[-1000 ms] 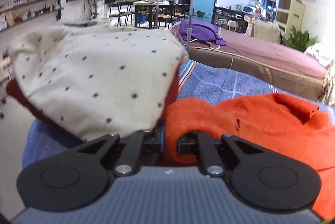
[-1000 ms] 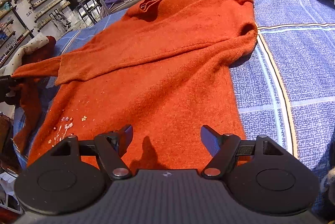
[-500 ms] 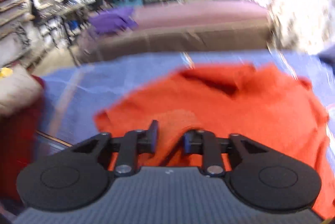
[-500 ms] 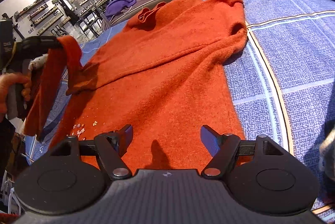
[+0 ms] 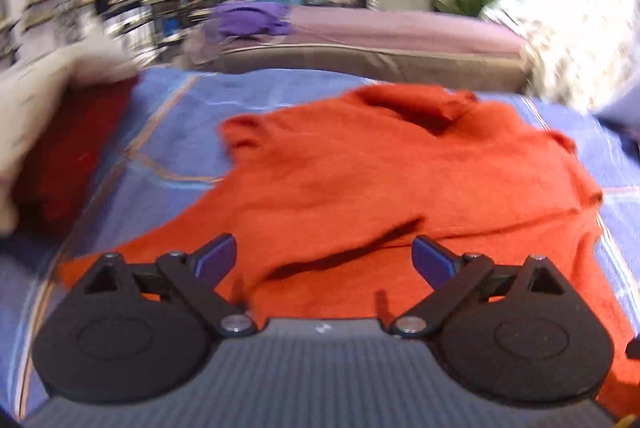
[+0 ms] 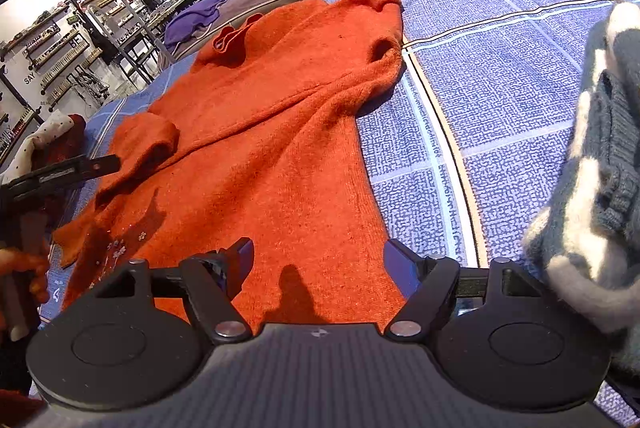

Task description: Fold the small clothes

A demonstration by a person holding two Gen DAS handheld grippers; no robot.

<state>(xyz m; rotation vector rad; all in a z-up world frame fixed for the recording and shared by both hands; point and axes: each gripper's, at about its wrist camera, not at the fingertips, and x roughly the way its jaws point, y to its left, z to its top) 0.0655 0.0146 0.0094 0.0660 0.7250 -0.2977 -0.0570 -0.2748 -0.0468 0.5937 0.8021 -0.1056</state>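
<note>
An orange knit sweater (image 6: 280,131) lies flat on the blue checked bedspread (image 6: 500,75), collar at the far end. Both sleeves lie folded across its body; the left sleeve (image 6: 148,143) rests on its left side. It also fills the left wrist view (image 5: 380,179). My left gripper (image 5: 324,260) is open and empty, just above the sweater's left edge; it also shows at the left of the right wrist view (image 6: 64,171). My right gripper (image 6: 318,256) is open and empty over the sweater's bottom hem.
A cream dotted garment on a dark red one (image 6: 52,135) lies at the bed's left edge. A grey-green and white knit (image 6: 600,195) sits at the right. A purple garment (image 5: 248,17) lies on a second bed (image 5: 380,35) behind. Shelves line the far wall.
My left gripper carried the sleeve it held up and over onto the sweater's body, then opened and let it go. My right gripper stayed open and shifted slightly.
</note>
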